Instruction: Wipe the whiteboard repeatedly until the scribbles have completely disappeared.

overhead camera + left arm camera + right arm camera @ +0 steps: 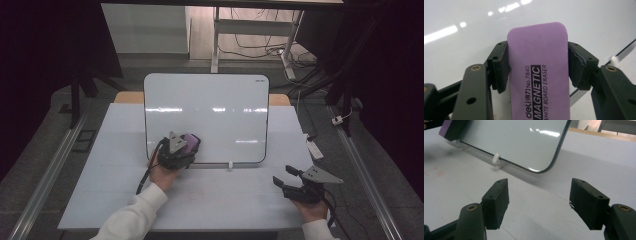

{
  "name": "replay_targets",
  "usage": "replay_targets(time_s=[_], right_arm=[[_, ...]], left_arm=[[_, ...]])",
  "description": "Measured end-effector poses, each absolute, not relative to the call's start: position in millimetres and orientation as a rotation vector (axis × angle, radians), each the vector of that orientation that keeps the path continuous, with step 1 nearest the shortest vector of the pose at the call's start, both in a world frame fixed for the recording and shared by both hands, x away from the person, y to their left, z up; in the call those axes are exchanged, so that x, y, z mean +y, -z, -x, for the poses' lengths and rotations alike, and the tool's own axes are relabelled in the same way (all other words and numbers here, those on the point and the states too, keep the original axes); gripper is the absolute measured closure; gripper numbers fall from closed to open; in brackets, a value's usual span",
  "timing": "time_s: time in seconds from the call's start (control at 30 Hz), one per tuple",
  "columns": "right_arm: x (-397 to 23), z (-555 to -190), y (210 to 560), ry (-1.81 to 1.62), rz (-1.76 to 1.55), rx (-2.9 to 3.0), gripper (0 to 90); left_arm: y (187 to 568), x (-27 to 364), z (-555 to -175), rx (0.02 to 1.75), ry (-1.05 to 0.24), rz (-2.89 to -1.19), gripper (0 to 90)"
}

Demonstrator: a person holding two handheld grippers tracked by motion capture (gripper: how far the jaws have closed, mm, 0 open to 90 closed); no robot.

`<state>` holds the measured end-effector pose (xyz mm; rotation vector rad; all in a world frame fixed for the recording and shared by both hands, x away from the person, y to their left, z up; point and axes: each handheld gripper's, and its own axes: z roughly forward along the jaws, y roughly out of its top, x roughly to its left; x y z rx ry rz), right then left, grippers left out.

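The left gripper [537, 66] squeezes the purple eraser [539, 70] between its jaws, flat on the whiteboard [215, 110], ready to wipe. The right gripper [539, 203] rests on the table [225, 200], jaws apart with nothing between them.

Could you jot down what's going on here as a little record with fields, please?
work: wiping a whiteboard
whiteboard: stands upright on the table, propped in small white clips; surface looks clean
eraser: purple, marked as a magnetic whiteboard eraser, held against the board's lower left
left tongs: shut on the eraser, pads pressing its two long sides
right tongs: open, nothing between them, over the table to the right of the board
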<state>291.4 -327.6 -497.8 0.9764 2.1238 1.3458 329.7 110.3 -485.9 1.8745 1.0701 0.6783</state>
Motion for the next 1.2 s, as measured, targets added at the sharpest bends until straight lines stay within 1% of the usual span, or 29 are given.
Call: replay_targets(time_s=[0.17,0.27,0.33,0.53,0.73,0.87,0.97,1.07,1.2], right_arm=[[-326.0,-291.3,497.3,-1.346,-0.969,2.124,31.4],[-324.6,-291.4,496.5,-1.349,-0.966,2.124,31.4],[-323.9,-291.9,496.4,-1.350,-0.965,2.124,31.4],[-323.0,-292.7,496.2,-1.353,-0.961,2.128,31.4],[-323.3,-293.0,496.3,-1.356,-0.959,2.127,31.4],[-323.8,-292.8,496.1,-1.356,-0.960,2.125,31.4],[-324.6,-292.8,496.2,-1.360,-0.962,2.124,31.4],[-325.4,-292.6,496.5,-1.358,-0.966,2.123,31.4],[-325.8,-292.0,496.5,-1.362,-0.969,2.120,31.4]], left_arm=[[490.3,140.6,-319.9,1.141,-0.681,-1.867,40.2],[491.9,151.7,-318.5,1.172,-0.627,-1.850,40.2],[492.2,151.1,-318.6,1.173,-0.603,-1.859,40.2],[494.7,128.3,-322.4,1.126,-0.518,-1.911,40.2],[495.7,94.5,-328.2,1.064,-0.459,-1.961,40.2],[496.4,73.8,-331.2,1.024,-0.454,-1.981,40.2],[496.8,69.3,-330.4,1.010,-0.467,-1.999,40.2],[495.5,78.9,-328.4,1.030,-0.471,-2.012,40.2],[493.0,111.7,-325.3,1.105,-0.461,-1.972,40.2]])
